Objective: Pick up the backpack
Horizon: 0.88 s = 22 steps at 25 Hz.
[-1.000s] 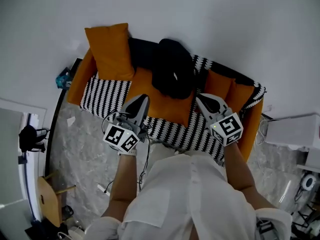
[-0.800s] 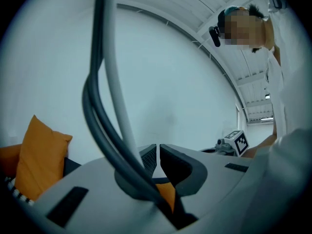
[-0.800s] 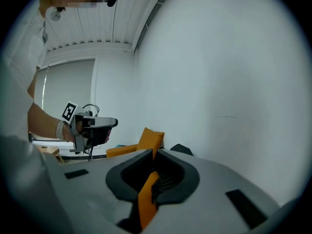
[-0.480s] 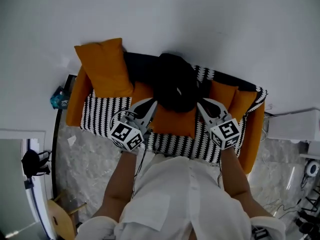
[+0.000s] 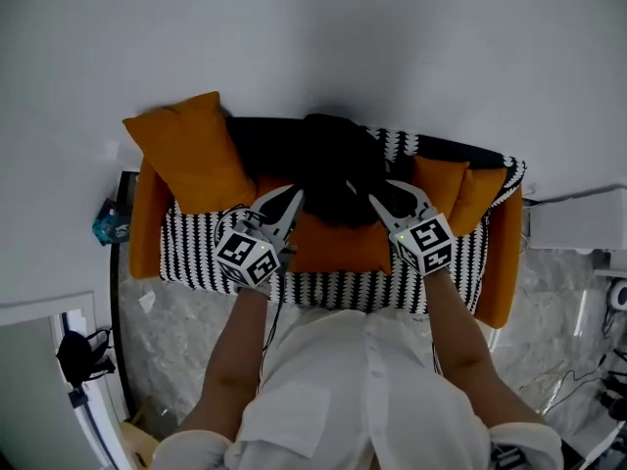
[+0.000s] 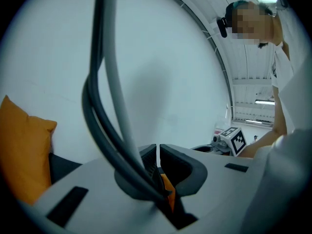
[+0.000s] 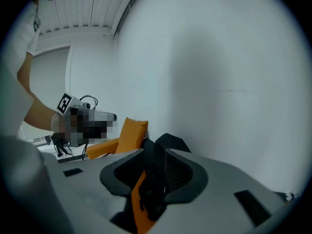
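Backpack (image 5: 338,169), black, slumped at the middle of the striped sofa (image 5: 196,228) against its dark back, at twelve o'clock from the person. Shown whole in the head view alone. Flanked there by the left gripper (image 5: 291,201) at its eight o'clock and the right gripper (image 5: 382,196) at its four o'clock, both close to its lower edge; contact impossible to tell from above. Big orange cushion (image 5: 181,160) at its nine o'clock, two smaller cushions (image 5: 451,192) at three, an orange seat cushion (image 5: 338,245) at six.

From the left gripper view only: jaws pressed together, nothing between them. Also a grey cable (image 6: 108,82), running across the lens from twelve o'clock down to the jaws.

From the right gripper view only: jaws opening, a little apart, pads pinching nothing. Just past them at twelve o'clock, a dark peak (image 7: 171,140); backpack or not, cannot tell.
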Available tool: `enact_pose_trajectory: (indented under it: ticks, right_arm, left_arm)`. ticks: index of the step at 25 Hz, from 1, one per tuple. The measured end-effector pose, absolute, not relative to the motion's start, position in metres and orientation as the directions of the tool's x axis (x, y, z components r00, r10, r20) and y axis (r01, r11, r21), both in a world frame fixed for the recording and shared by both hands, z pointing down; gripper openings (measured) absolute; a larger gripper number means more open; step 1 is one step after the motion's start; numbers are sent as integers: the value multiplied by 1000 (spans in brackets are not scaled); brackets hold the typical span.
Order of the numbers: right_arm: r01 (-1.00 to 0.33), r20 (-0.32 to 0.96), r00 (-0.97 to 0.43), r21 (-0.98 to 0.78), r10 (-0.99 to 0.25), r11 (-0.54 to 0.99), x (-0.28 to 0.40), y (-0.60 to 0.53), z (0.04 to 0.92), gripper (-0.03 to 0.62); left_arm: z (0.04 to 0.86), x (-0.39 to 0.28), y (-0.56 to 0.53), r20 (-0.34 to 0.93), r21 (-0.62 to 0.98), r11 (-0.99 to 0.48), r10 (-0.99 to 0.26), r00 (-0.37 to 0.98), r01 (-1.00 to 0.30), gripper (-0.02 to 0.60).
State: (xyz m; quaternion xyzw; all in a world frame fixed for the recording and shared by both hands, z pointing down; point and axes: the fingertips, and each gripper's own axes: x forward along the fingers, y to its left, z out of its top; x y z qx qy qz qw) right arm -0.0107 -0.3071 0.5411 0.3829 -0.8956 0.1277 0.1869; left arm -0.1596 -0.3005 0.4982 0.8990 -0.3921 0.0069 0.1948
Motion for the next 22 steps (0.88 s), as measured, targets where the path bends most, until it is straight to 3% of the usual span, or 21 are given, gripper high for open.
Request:
enact_pose_trajectory:
  ticks: [11, 22]
  right_arm:
    - [-769, 548, -557, -57, -624, 637, -31, -359, 601, 210]
    - [-784, 657, -453, 28, -602, 620, -40, -399, 644, 210]
  left_arm:
    - [523, -161, -326, 189, 373, -634, -663, 724, -678, 40]
    - [534, -172, -324, 210, 380, -620, -665, 717, -686, 41]
